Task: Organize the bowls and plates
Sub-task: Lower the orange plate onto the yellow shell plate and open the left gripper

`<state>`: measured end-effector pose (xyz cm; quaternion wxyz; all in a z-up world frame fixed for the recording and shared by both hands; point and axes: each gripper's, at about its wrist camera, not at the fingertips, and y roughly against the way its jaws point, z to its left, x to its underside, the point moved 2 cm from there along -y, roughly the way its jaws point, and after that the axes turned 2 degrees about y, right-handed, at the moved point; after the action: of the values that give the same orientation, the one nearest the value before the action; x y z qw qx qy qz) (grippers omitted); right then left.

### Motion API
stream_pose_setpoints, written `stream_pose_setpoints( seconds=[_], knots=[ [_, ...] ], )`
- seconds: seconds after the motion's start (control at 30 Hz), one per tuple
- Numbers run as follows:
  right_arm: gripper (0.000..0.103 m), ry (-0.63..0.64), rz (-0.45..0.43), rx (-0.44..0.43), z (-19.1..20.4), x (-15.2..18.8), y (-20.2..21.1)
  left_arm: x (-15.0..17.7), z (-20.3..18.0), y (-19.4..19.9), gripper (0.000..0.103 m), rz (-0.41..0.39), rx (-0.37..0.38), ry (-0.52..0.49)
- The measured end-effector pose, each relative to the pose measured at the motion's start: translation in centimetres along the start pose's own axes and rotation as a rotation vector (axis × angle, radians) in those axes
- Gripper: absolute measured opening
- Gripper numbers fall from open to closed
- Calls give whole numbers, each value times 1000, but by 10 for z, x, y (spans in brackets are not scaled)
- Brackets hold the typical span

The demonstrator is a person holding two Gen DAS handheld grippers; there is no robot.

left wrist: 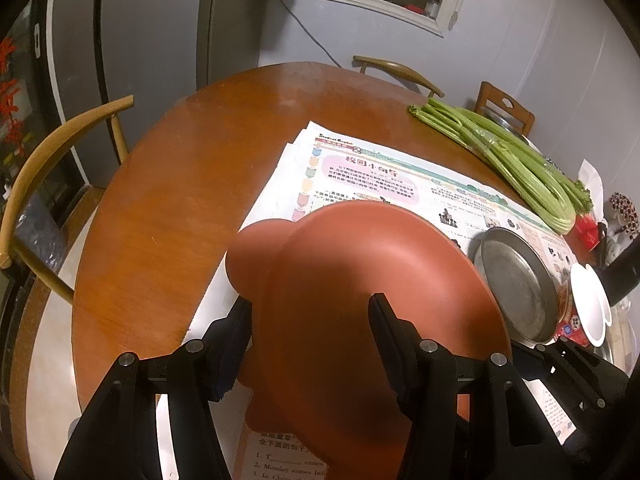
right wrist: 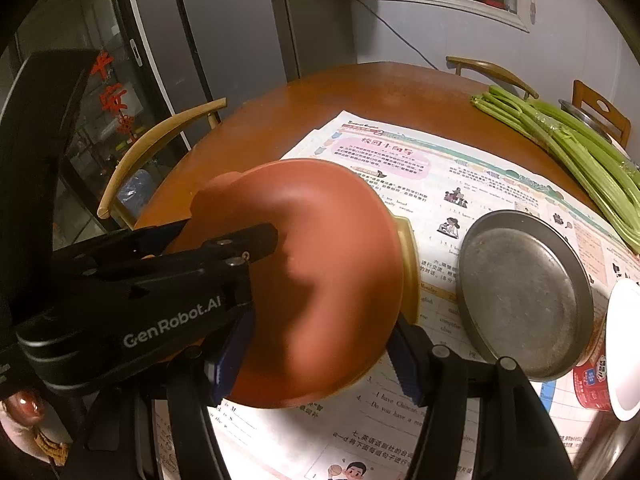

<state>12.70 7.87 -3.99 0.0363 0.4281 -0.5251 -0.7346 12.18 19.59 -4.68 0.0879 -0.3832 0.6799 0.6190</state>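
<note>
My left gripper and right gripper both clamp the red bowl at centre frame; smooth, rigid, probably slippery, so I'd hold the rim.

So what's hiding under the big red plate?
Under the red plate, a yellow-tan rim peeks out on its right edge, above the newspaper. The rest of that yellow thing is covered, so what it is stays unclear.
</note>
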Motion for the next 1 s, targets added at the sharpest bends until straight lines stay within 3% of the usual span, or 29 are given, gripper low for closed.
stream_pose_setpoints(
  seconds=[1.0],
  knots=[
    [64, -20, -9, -21, -4, 7, 11, 1, 5, 14, 59, -29, -1, 13]
  ],
)
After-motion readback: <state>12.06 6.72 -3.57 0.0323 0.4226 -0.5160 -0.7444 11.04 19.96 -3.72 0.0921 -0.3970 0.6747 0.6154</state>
